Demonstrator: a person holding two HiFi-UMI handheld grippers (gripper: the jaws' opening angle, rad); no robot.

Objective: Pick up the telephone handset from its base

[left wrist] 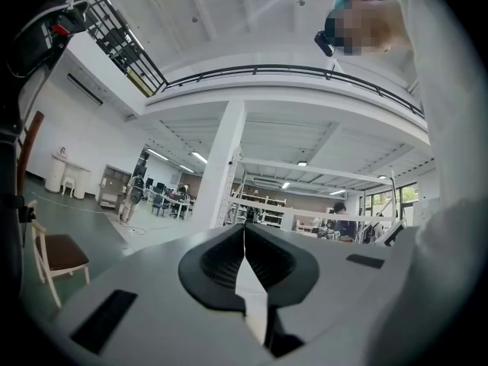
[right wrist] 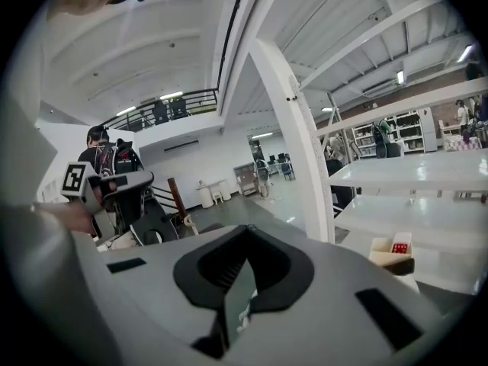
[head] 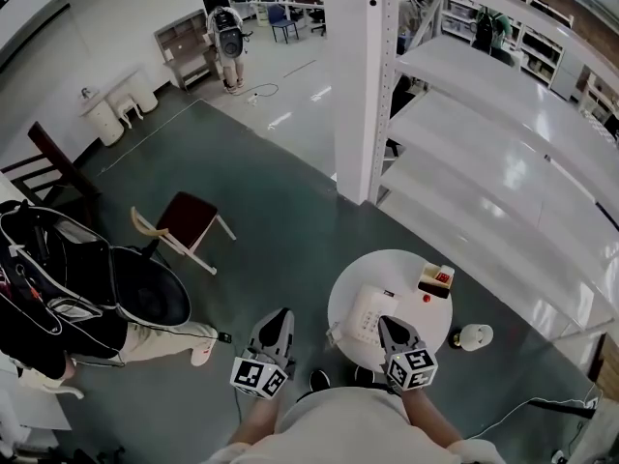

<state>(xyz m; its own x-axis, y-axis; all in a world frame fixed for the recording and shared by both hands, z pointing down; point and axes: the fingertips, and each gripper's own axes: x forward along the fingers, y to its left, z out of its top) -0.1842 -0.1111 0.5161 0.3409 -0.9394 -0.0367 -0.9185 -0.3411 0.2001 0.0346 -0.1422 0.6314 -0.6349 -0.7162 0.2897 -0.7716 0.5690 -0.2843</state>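
Telephone (head: pixel 364 314) lies on the round table (head: pixel 387 264), handset apparently seated. Right gripper (head: pixel 383 321) hovers over its right edge; left gripper (head: pixel 281 313) is well left. Both sets of jaws are together, empty.

A round white table (head: pixel 397 269) stands on a grey-green floor (head: pixel 280 230). On its top, a white telephone (head: pixel 364 315) lies toward the near edge, a small tan-and-black box (head: pixel 436 279) with a red face sits at the far right rim, and a tiny red object (head: pixel 427 298) rests just beside the box.
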